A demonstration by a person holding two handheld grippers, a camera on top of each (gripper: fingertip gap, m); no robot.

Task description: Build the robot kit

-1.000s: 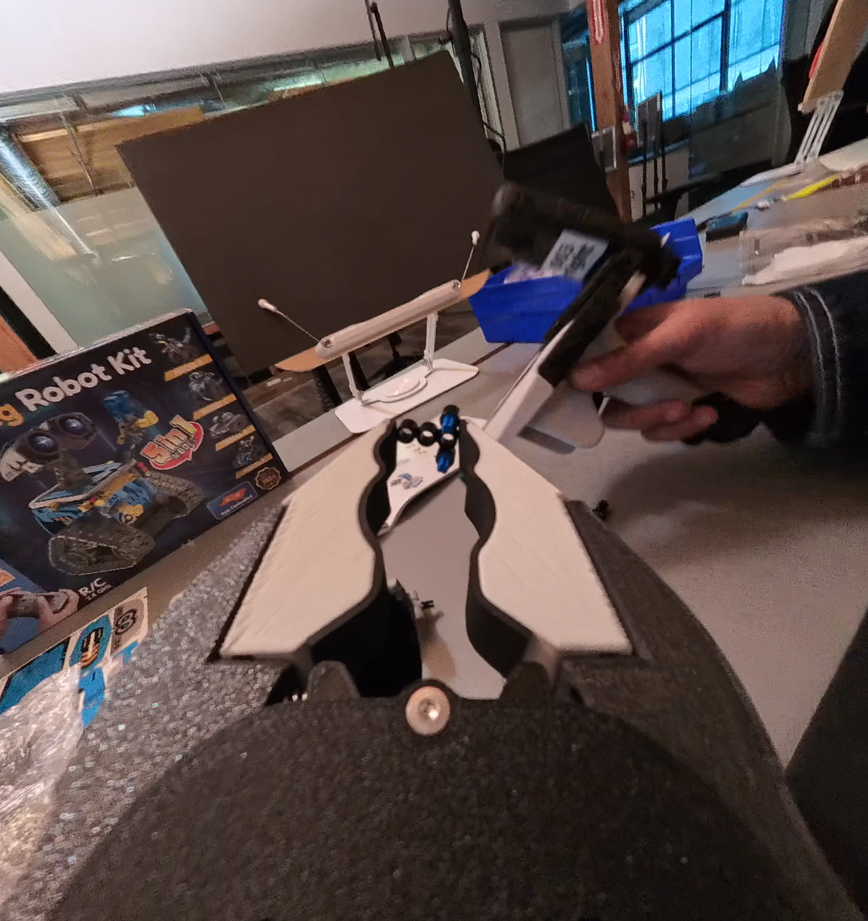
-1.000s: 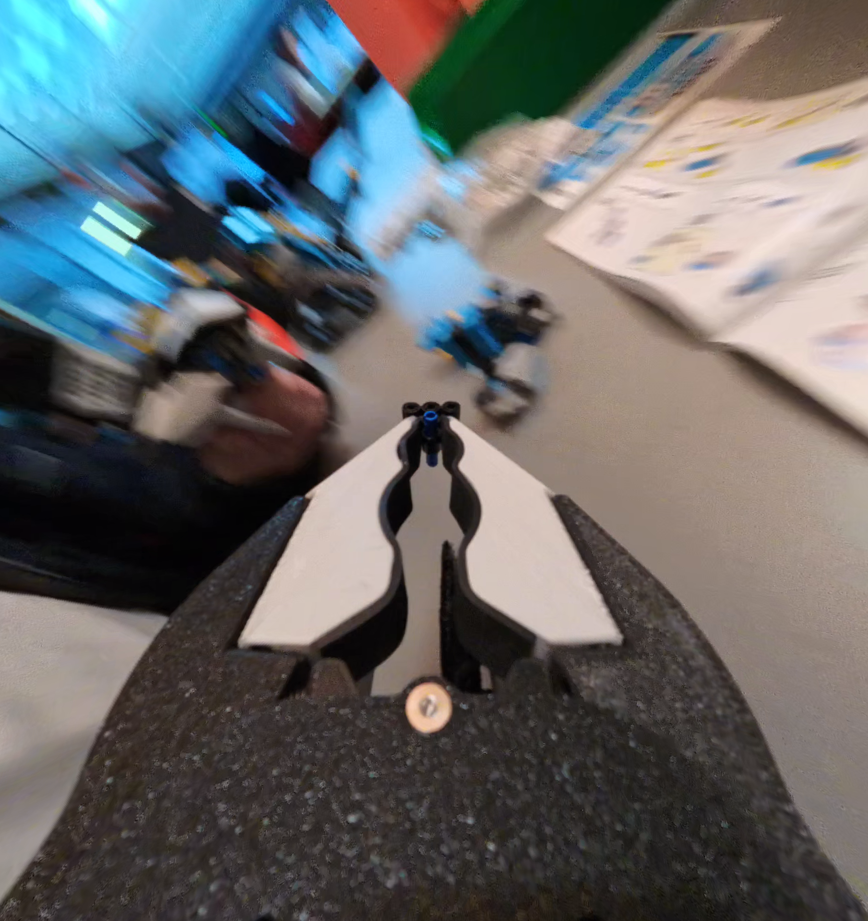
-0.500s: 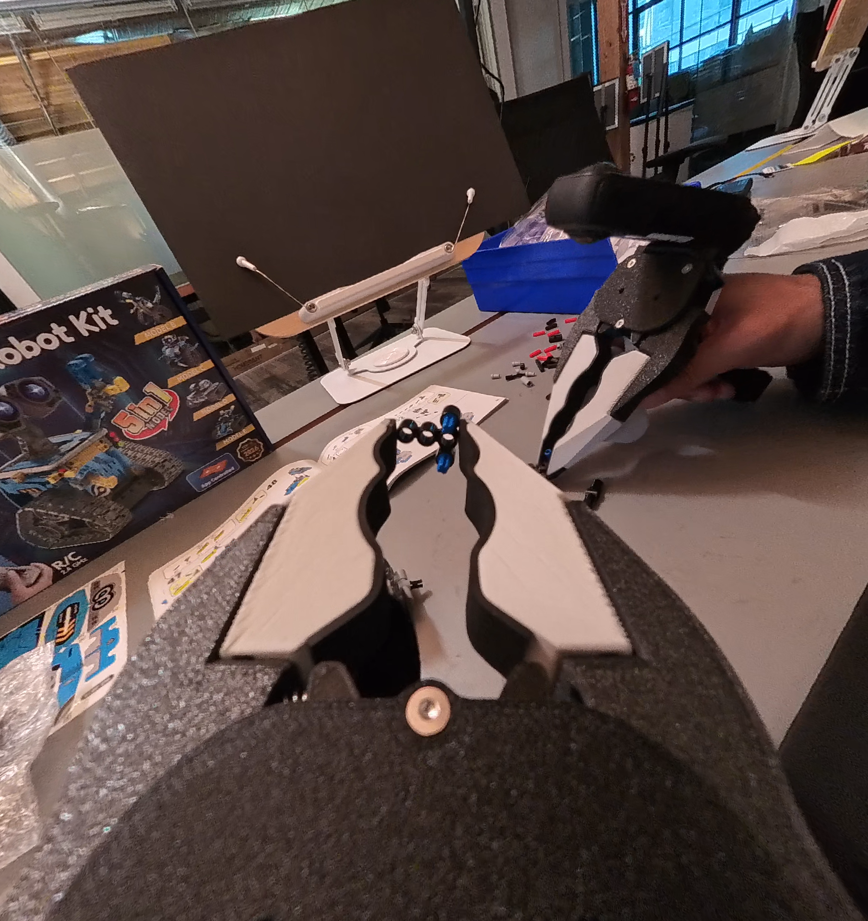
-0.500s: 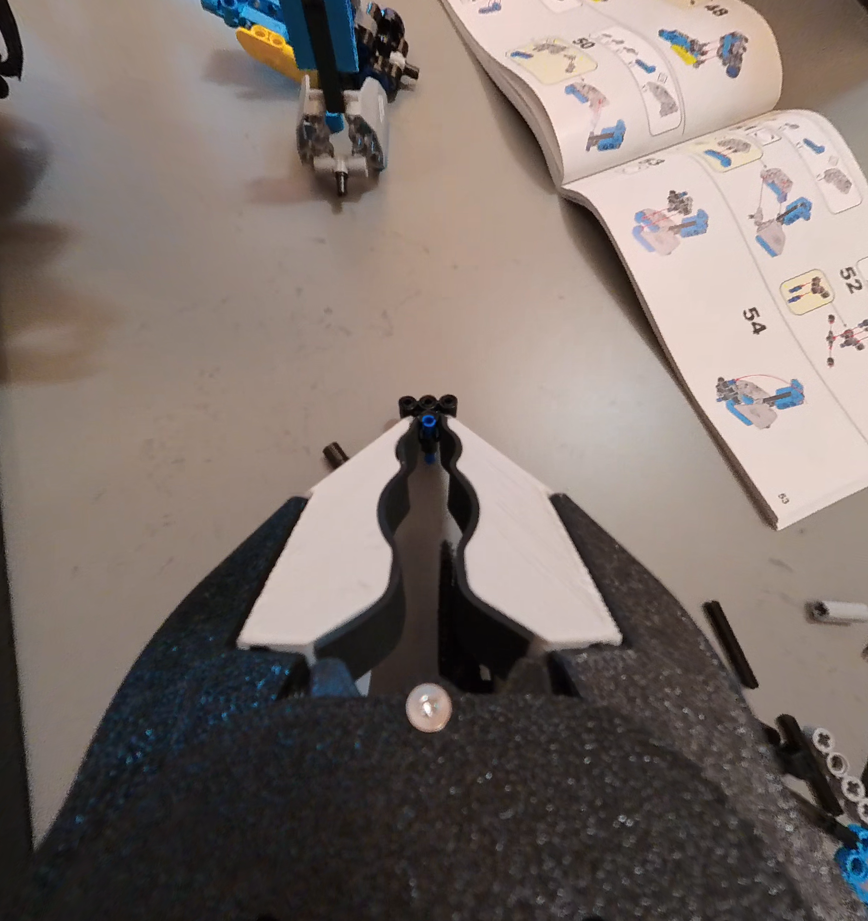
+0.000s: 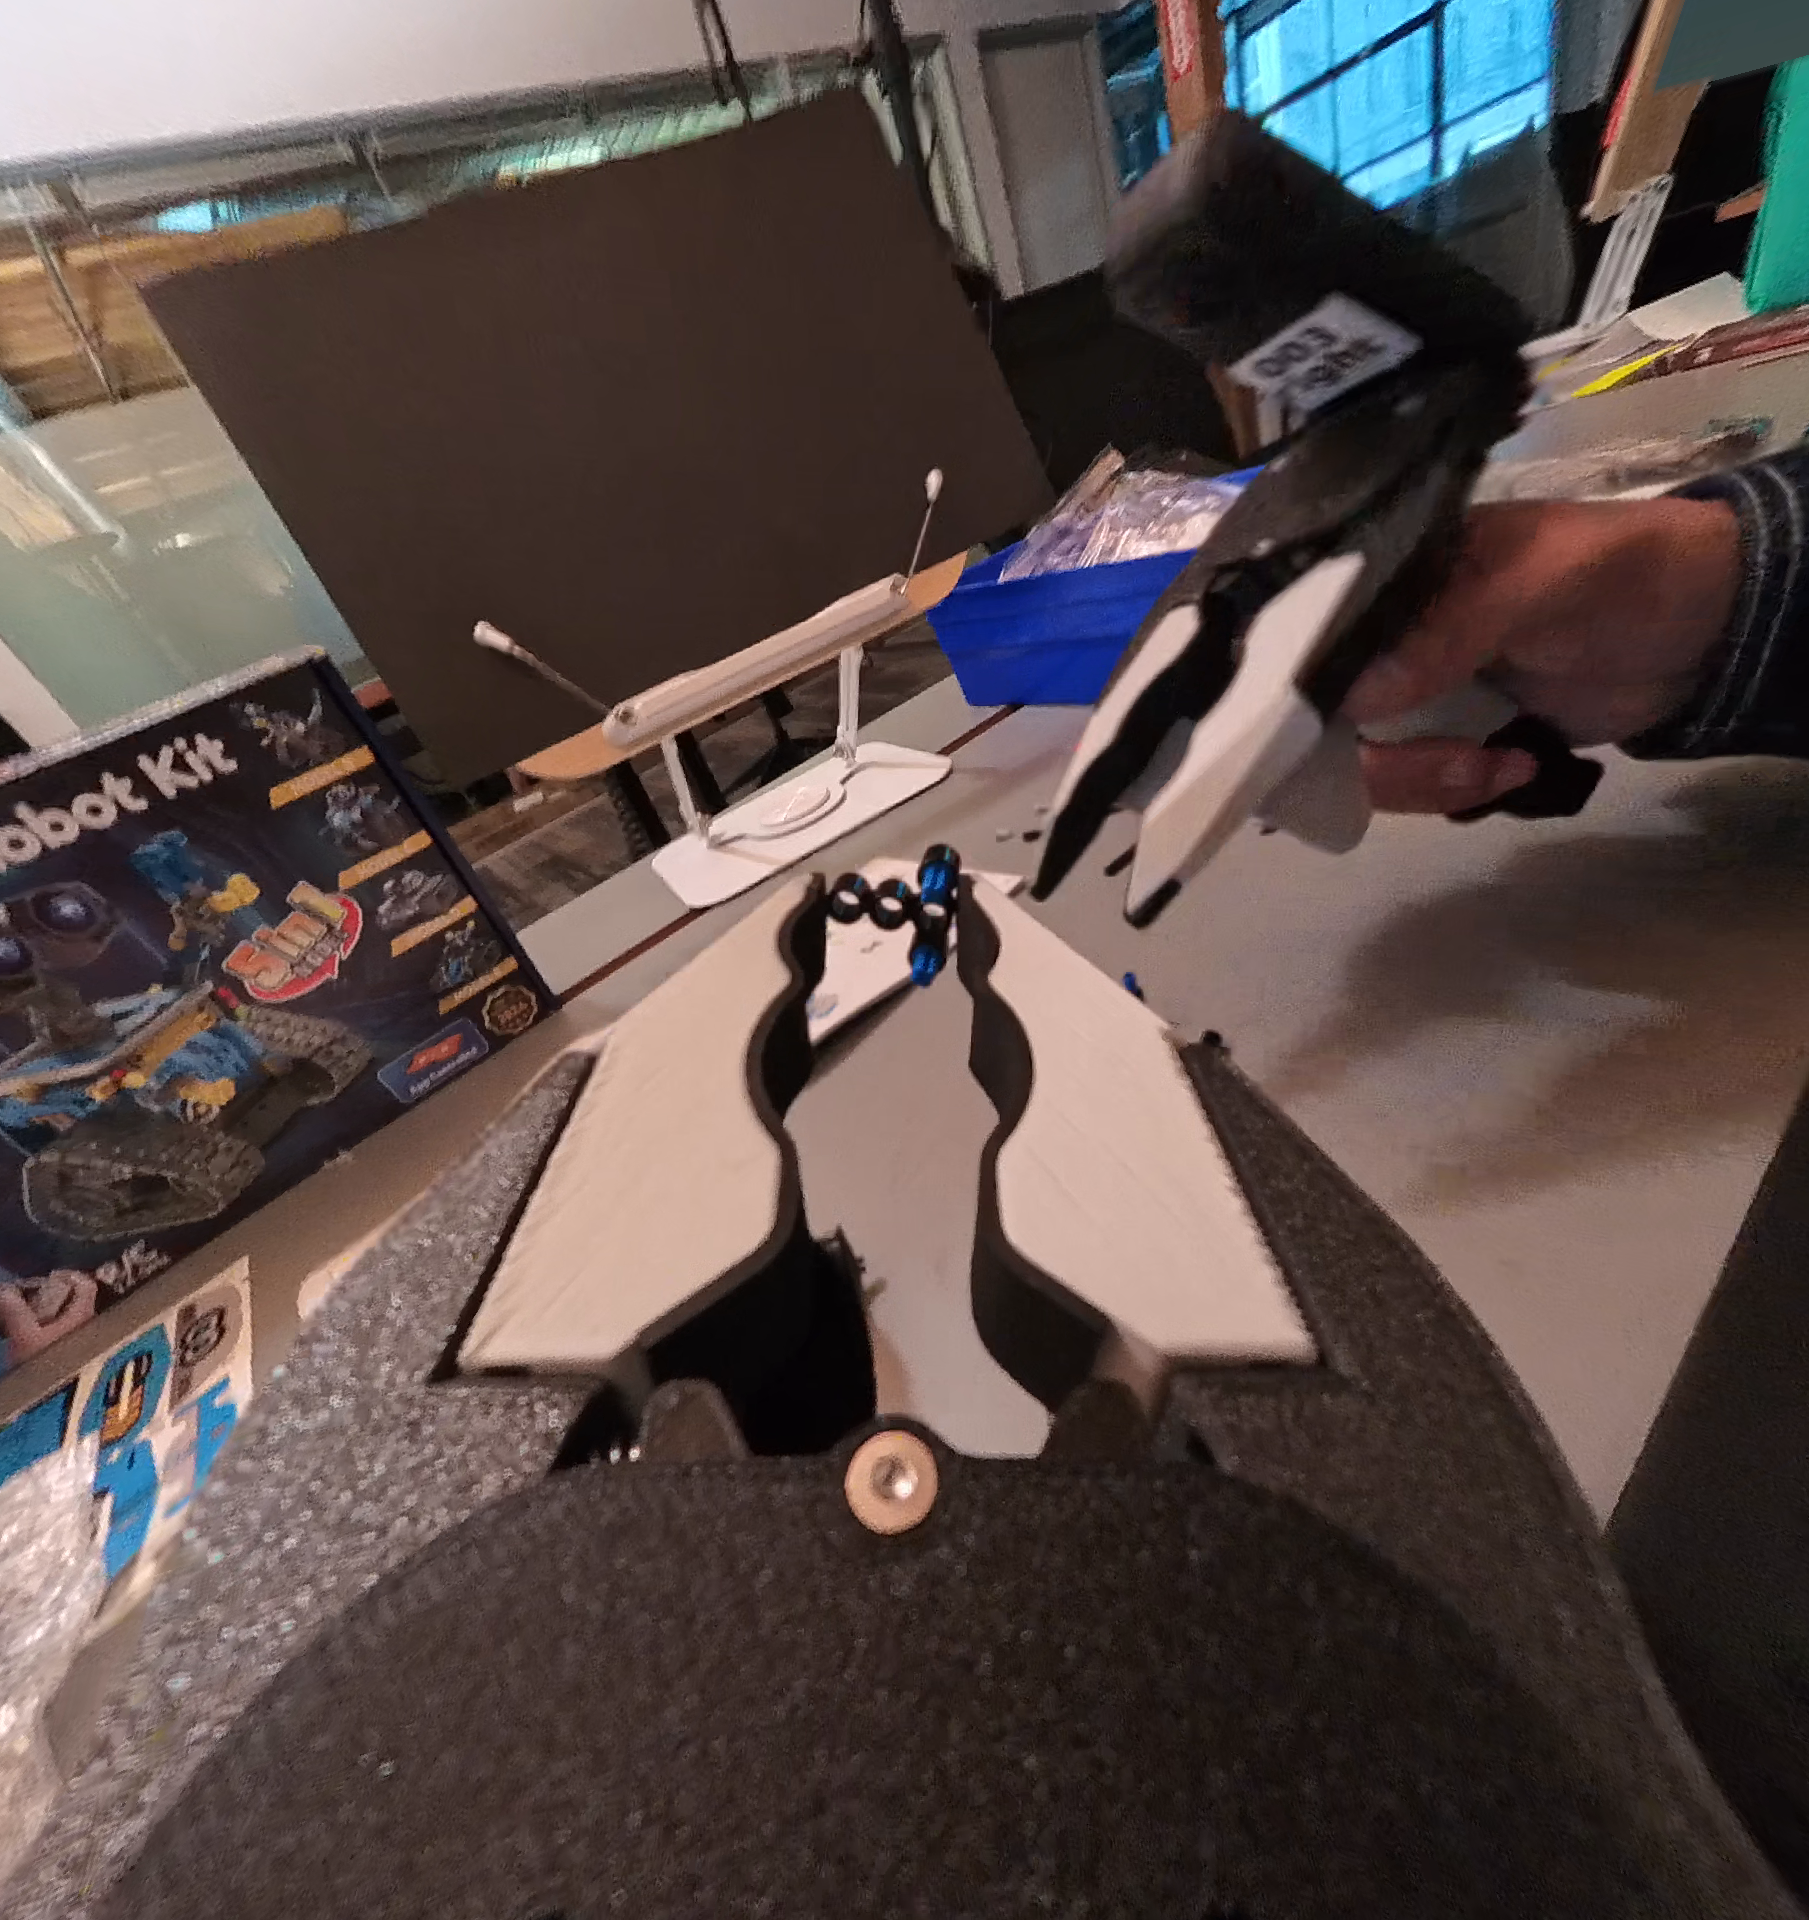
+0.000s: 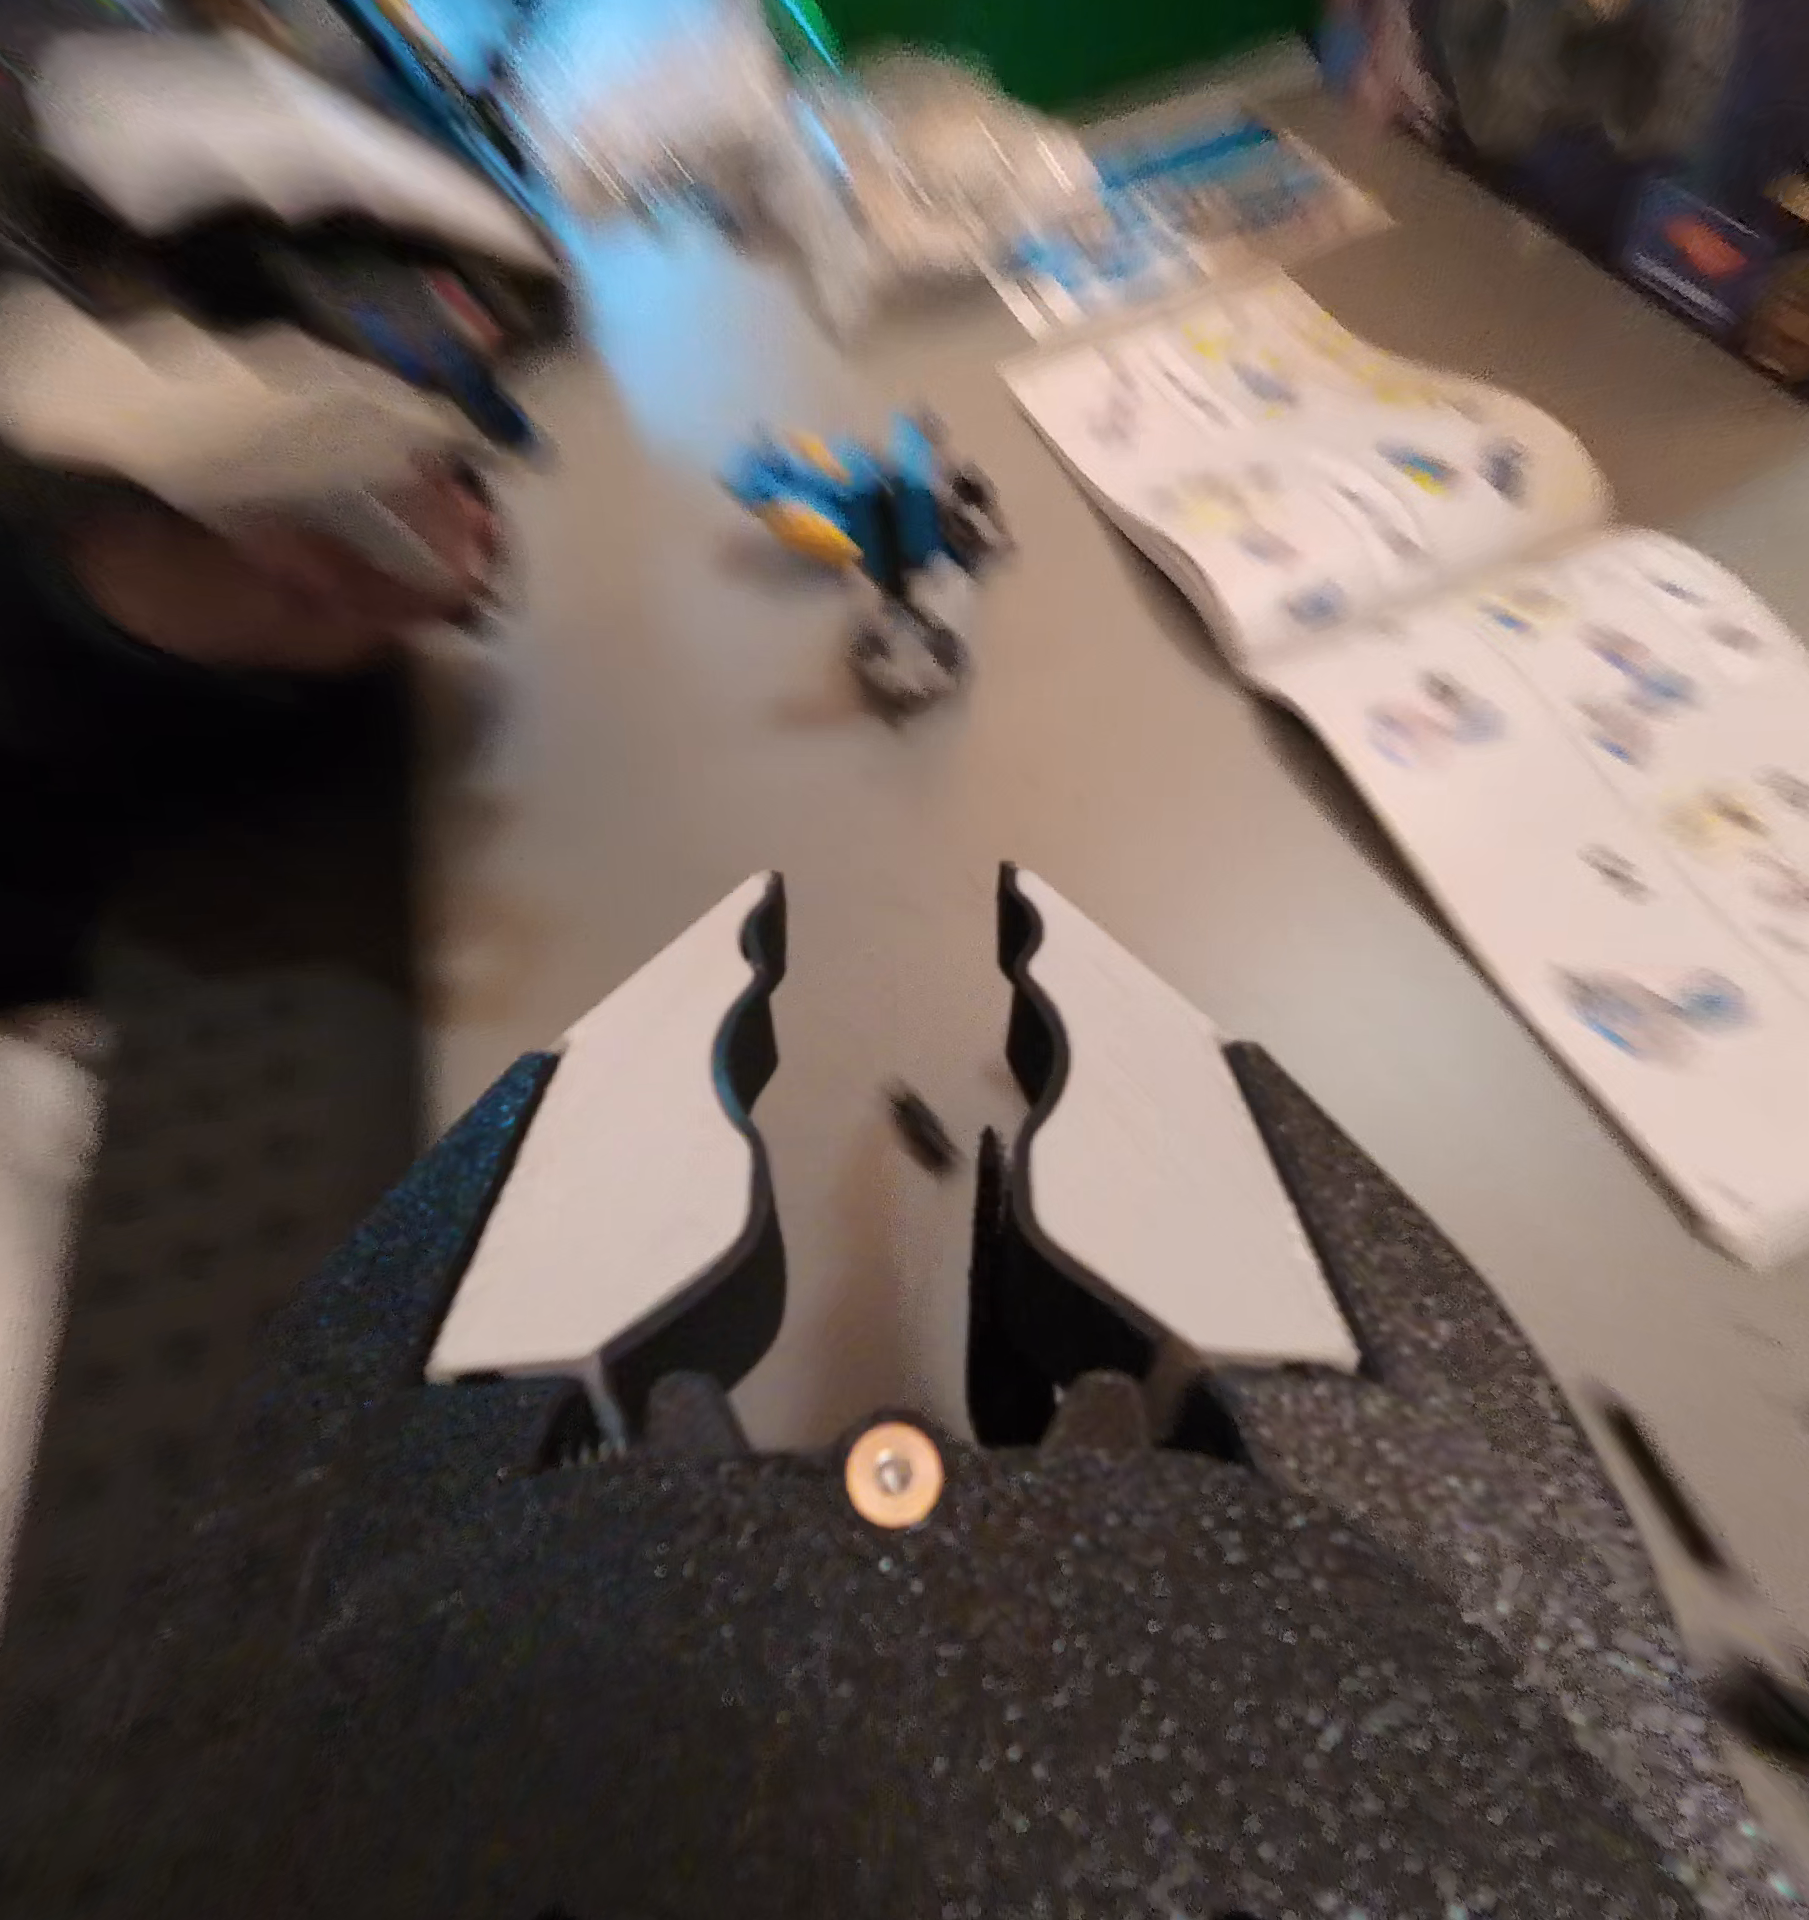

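Grey table [image 5: 1502,1091] carries all | kit box [image 5: 183,966] stands at its left edge, open booklet [image 6: 1502,748] flat toward the far side | your right gripper [image 6: 889,894]: fingers apart, empty, above the table | your left gripper [image 5: 895,920]: fingers narrow, pinching black 3-hole beam with blue pin [image 5: 900,916] at the tips, lifted clear.

This is a workshop. A large dark freestanding board [image 5: 588,457] stands behind a grey worktable [image 5: 1502,1039]. Tall gridded industrial windows [image 5: 1336,94] show beyond.
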